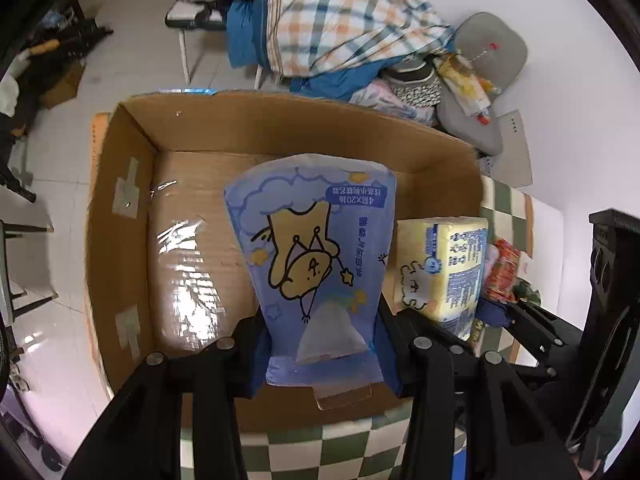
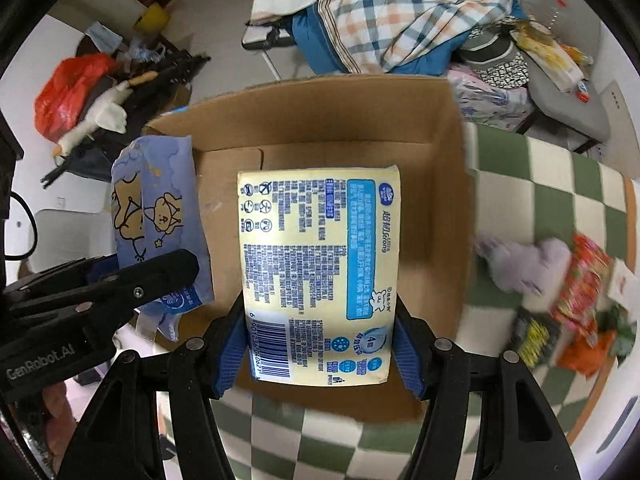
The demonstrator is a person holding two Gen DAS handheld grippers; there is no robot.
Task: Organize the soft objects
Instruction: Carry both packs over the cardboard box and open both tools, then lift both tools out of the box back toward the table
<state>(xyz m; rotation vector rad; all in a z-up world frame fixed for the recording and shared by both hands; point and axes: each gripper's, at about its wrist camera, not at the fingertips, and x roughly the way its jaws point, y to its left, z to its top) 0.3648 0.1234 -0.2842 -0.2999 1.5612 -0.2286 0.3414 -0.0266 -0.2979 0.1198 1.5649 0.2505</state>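
A brown cardboard box (image 1: 192, 132) sits on the green-and-white checked counter (image 2: 560, 184). One tissue pack (image 1: 316, 256) is blue with tan bears, the other pack (image 2: 320, 280) pale yellow with blue print. Behind lies a plaid blanket (image 1: 344, 20) in blue, orange and white.

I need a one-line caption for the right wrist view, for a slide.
Right gripper holds a yellow tissue pack over the open cardboard box; left gripper holds a blue tissue pack alongside.

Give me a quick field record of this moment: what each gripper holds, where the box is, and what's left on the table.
left gripper: shut on blue tissue pack
right gripper: shut on yellow tissue pack
cardboard box: open, on checkered tablecloth; both packs held above it
left on table: purple plush toy, red snack packet
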